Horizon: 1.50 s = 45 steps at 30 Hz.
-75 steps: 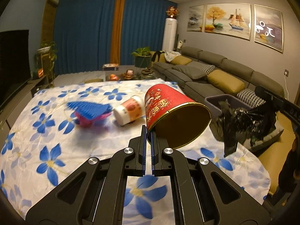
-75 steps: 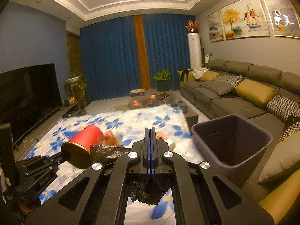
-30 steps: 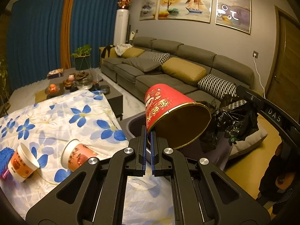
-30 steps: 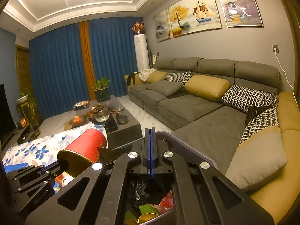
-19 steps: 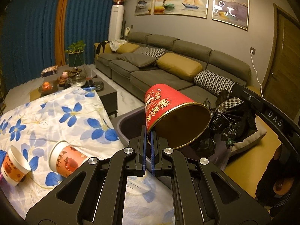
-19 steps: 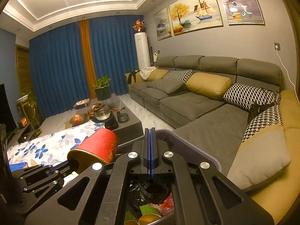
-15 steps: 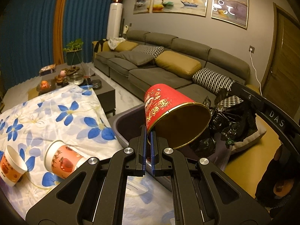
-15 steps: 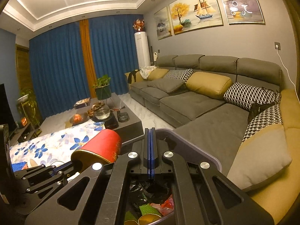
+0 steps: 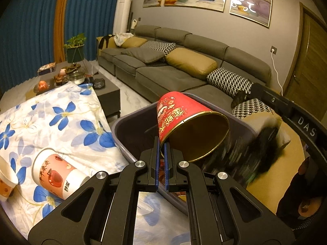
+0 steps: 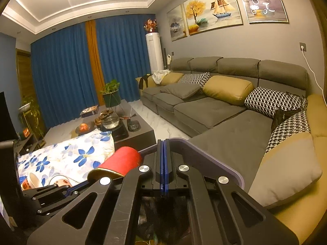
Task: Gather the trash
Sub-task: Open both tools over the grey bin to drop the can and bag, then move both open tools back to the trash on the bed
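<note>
My left gripper [image 9: 161, 143] is shut on the lower rim of a red paper bucket [image 9: 184, 118] with a gold inside, which lies tilted over the open purple-grey bin [image 9: 130, 120]. In the right wrist view the same bucket [image 10: 122, 161] sits at the bin's [image 10: 204, 149] left rim. My right gripper [image 10: 162, 145] hangs over the bin with its blue pads pressed together. Below it a black plastic bag [image 9: 259, 149] is a blur of downward streaks over the bin, and a strip of cushion shows between bag and gripper. The bag [image 10: 163, 214] hides the trash inside.
Two paper cups [image 9: 55, 171] [image 9: 6, 183] lie on the blue-flowered cloth [image 9: 61, 122] left of the bin. A grey sofa [image 9: 184, 77] with cushions runs behind and to the right. A dark coffee table [image 9: 106, 89] stands beyond the cloth.
The left gripper carried the red bucket forward and down over the bin. The black bag, which hung sharp under the right gripper, now sits lower and streaked. The right gripper stayed put.
</note>
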{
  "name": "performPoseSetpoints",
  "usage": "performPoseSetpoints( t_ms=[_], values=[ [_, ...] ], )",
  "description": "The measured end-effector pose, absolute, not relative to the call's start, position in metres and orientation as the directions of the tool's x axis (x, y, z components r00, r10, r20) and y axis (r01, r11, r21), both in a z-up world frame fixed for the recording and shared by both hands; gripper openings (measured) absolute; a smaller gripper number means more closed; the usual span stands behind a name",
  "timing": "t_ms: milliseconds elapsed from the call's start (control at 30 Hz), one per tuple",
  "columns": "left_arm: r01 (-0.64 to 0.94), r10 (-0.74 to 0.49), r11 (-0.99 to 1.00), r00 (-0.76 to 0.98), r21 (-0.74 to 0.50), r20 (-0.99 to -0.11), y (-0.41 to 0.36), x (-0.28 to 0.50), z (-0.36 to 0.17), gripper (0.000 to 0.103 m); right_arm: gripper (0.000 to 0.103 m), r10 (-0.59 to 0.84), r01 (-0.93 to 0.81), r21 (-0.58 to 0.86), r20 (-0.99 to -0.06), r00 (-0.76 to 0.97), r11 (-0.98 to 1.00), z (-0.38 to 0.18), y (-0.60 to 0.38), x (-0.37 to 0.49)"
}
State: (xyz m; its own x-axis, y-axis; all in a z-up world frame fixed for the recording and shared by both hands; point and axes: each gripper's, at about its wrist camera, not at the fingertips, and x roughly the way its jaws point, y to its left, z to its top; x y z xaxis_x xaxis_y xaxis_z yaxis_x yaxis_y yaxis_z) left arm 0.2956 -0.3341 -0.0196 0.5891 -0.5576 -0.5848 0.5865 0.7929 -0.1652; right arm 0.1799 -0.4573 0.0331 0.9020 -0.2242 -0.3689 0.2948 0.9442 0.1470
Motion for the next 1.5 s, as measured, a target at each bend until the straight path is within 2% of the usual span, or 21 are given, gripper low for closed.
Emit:
performPoseSetpoints(
  t_ms=[200,233,267,300,333,367,400,433,500,700,967,1167,1500],
  values=[
    [0.609,-0.577,0.774,0.565,-0.174,-0.590,-0.342,0.293,-0.025,0.004,0.002,-0.228,0.302,0.160,-0.365,0.903,0.940,0.033,-0.464,0.181],
    [0.618,-0.578,0.769,0.564,-0.163,-0.589,-0.343,0.291,-0.026,0.006,0.003,-0.229,0.304,0.165,-0.364,0.903,0.938,0.033,-0.465,0.179],
    [0.622,-0.577,0.768,0.567,-0.153,-0.588,-0.344,0.289,-0.027,0.011,0.011,-0.230,0.306,0.167,-0.363,0.903,0.937,0.032,-0.464,0.177],
    [0.626,-0.577,0.766,0.568,-0.147,-0.587,-0.344,0.287,-0.027,0.026,0.029,-0.233,0.309,0.170,-0.361,0.903,0.936,0.032,-0.464,0.174],
    [0.624,-0.575,0.768,0.575,-0.142,-0.583,-0.343,0.285,-0.027,0.048,0.040,-0.236,0.312,0.174,-0.355,0.905,0.934,0.032,-0.464,0.171],
    [0.615,-0.571,0.775,0.586,-0.142,-0.575,-0.340,0.284,-0.027,0.058,0.056,-0.245,0.320,0.179,-0.345,0.906,0.930,0.033,-0.464,0.167],
    [0.608,-0.568,0.781,0.595,-0.144,-0.569,-0.337,0.283,-0.027,0.069,0.062,-0.254,0.327,0.181,-0.335,0.907,0.928,0.034,-0.463,0.164],
    [0.586,-0.558,0.796,0.615,-0.151,-0.557,-0.330,0.282,-0.026,0.074,0.064,-0.263,0.332,0.180,-0.322,0.909,0.926,0.035,-0.462,0.159],
    [0.552,-0.534,0.820,0.642,-0.152,-0.550,-0.318,0.280,-0.023,0.079,0.076,-0.283,0.344,0.179,-0.299,0.911,0.922,0.036,-0.459,0.147],
    [0.423,-0.427,0.897,0.757,-0.126,-0.495,-0.262,0.259,-0.013,0.088,0.086,-0.260,0.315,0.173,-0.281,0.924,0.933,0.034,-0.444,0.126],
    [0.233,-0.230,0.971,0.851,-0.054,-0.472,-0.175,0.230,-0.019,0.091,0.088,-0.148,0.203,0.149,-0.313,0.938,0.968,0.020,-0.395,0.121],
    [0.085,-0.111,0.993,0.864,-0.076,-0.491,-0.111,0.217,-0.025,0.091,0.088,-0.070,0.120,0.125,-0.350,0.934,0.985,0.008,-0.350,0.131],
    [-0.034,-0.025,0.993,0.872,-0.111,-0.490,-0.034,0.199,-0.027,0.091,0.088,-0.011,0.047,0.082,-0.395,0.919,0.995,-0.004,-0.293,0.147]
  ],
)
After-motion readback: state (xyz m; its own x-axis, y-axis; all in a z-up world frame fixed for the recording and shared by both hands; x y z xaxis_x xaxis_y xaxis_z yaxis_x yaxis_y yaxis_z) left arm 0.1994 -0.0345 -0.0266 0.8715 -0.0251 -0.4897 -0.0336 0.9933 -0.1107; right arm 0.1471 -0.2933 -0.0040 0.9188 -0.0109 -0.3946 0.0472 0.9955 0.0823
